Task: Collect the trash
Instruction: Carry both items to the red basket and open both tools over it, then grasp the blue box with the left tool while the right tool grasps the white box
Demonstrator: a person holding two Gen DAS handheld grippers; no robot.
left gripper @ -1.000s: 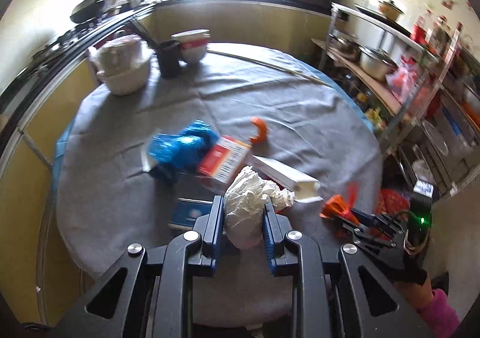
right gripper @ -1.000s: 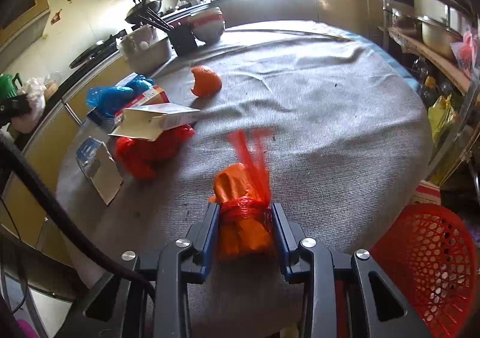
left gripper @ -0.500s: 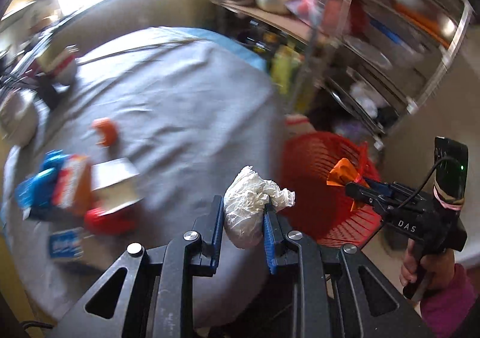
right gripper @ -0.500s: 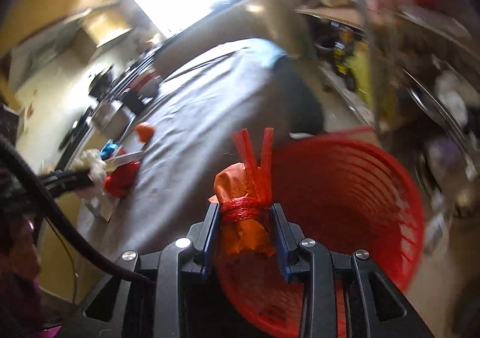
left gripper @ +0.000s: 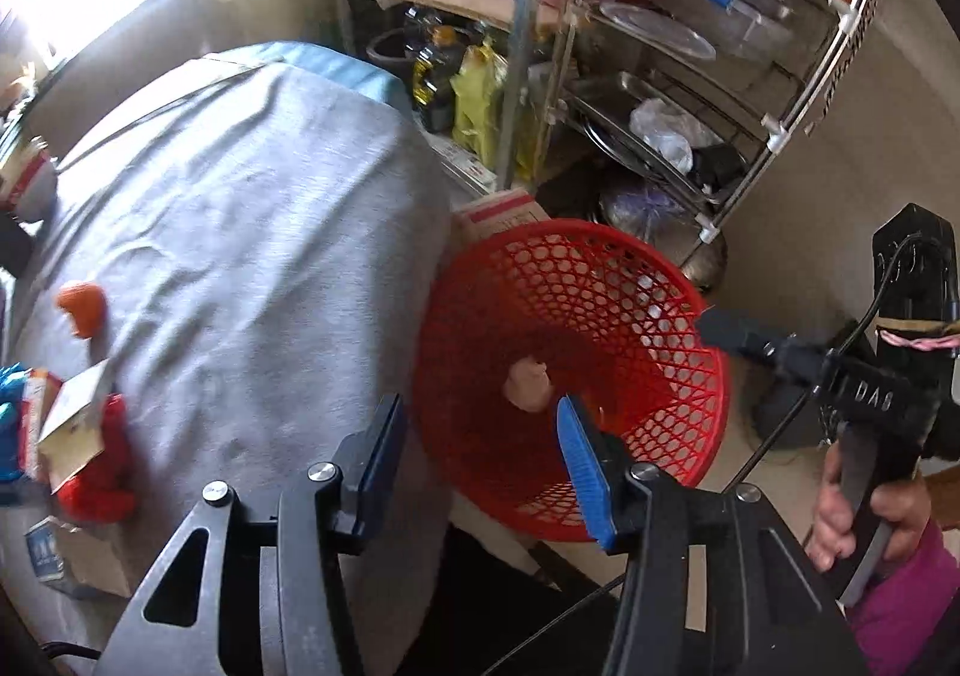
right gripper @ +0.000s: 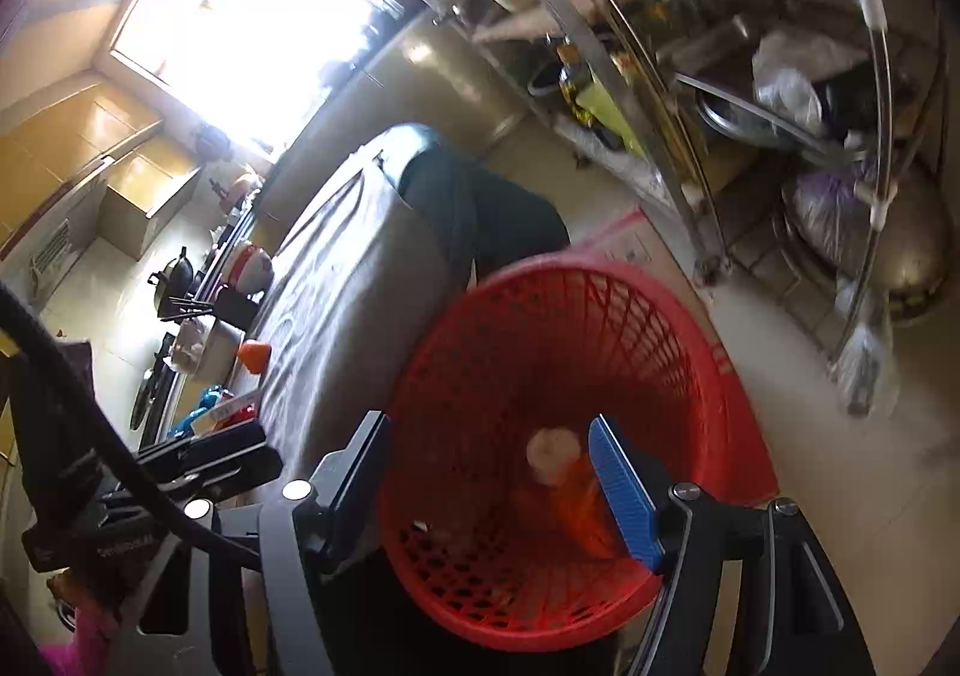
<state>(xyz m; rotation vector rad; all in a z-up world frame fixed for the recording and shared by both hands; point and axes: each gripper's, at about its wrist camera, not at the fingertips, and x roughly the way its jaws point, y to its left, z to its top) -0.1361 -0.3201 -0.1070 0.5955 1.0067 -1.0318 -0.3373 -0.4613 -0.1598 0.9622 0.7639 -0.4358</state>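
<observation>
— Left gripper (left gripper: 477, 457)?
— Pointing steeply down past the edge of the round tabletop (left gripper: 240, 232) draped in grey cloth. Jaws apart and opening, blue pads (left gripper: 579, 469) clear of everything, nothing clamped between them.
— And the crumpled white paper wad (left gripper: 528, 385)?
— Down inside the red plastic lattice basket (left gripper: 672, 316), blurred, seen in the gap between the jaws but well below them. Pale lump against the red mesh.
— Basket's spot?
— On the floor, just beside the tabletop's edge, in front of a metal wire rack (left gripper: 660, 93) loaded with pans and bags. Pink-topped cardboard box (left gripper: 501, 211) right behind the rim.
— Right gripper (right gripper: 498, 472)?
— Over the same basket (right gripper: 708, 352), tilted down. Jaws wide and opening too, blue pad (right gripper: 624, 490) on one side, empty between. In the left view, held in a hand (left gripper: 864, 508) with a magenta sleeve (left gripper: 906, 604).
— Orange knotted plastic bag (right gripper: 576, 502)?
— Inside the basket, blurred, near the right pad from that camera; touching or not, cannot tell. White wad (right gripper: 552, 451) just above it.
— Left on the tabletop?
— Curled orange peel (left gripper: 81, 307), apart from a cluster near the edge: white carton (left gripper: 72, 424), red crumpled bag (left gripper: 99, 478), blue plastic bag (left gripper: 9, 406), small cardboard box with a blue label (left gripper: 66, 556).
</observation>
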